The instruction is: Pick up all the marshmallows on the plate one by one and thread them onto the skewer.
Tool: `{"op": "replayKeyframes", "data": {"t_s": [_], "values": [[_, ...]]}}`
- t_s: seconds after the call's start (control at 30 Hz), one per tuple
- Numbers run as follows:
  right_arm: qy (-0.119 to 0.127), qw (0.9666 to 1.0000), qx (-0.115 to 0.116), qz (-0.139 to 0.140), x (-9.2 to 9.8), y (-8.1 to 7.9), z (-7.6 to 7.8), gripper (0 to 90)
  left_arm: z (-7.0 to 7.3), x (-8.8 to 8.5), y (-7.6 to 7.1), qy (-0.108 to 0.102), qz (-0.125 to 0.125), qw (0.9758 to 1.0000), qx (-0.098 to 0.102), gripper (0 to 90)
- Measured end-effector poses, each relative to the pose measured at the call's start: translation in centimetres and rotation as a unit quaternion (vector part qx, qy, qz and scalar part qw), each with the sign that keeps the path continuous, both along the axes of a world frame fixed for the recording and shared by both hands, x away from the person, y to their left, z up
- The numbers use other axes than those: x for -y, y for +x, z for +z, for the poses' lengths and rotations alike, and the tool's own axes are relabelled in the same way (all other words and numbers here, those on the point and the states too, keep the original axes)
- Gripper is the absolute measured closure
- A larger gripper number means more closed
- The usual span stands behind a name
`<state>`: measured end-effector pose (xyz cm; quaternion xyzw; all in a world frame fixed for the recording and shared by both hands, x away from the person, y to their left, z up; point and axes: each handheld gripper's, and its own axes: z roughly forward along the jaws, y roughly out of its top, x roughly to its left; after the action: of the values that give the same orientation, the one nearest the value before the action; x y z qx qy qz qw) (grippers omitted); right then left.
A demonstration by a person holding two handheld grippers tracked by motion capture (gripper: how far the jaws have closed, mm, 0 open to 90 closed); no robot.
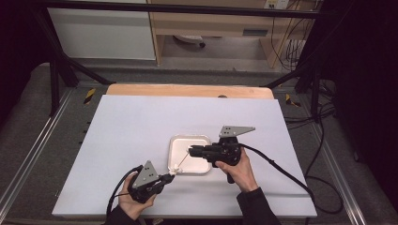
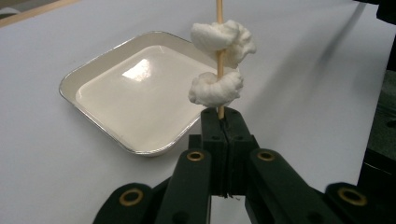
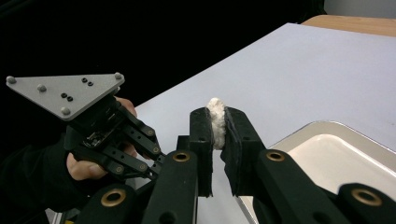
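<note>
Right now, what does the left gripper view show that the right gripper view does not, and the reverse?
Left gripper view: a thin wooden skewer carrying two white fluffy marshmallow pieces, clamped upright in the left hand-held gripper.
Right gripper view: the right hand-held gripper squeezing one white soft piece.
Both: the white square tray on the white table.

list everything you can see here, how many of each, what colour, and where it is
tray: one, white with a silvery rim, middle of the table
skewer: one, pale wood, bottom end clamped in the left claw
soft pieces on the skewer: two, white, threaded just above that claw
soft piece: one, white, pinched in the right claw
table cover: one, white, spread over the table
left claw: one, black, near the tray's front corner
right claw: one, black, over the tray
</note>
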<state>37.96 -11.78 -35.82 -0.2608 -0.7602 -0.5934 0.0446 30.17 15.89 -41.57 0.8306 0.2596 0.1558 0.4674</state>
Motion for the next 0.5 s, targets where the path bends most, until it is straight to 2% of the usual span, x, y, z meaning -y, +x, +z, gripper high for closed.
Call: {"op": "replayKeyframes", "data": {"t_s": [0.5], "values": [[0.0,1.0,-0.003,0.007,-0.32,-0.28,-0.37,82.6,-0.02,0.01,0.0,0.002,0.002,1.0,0.0,89.0]]}}
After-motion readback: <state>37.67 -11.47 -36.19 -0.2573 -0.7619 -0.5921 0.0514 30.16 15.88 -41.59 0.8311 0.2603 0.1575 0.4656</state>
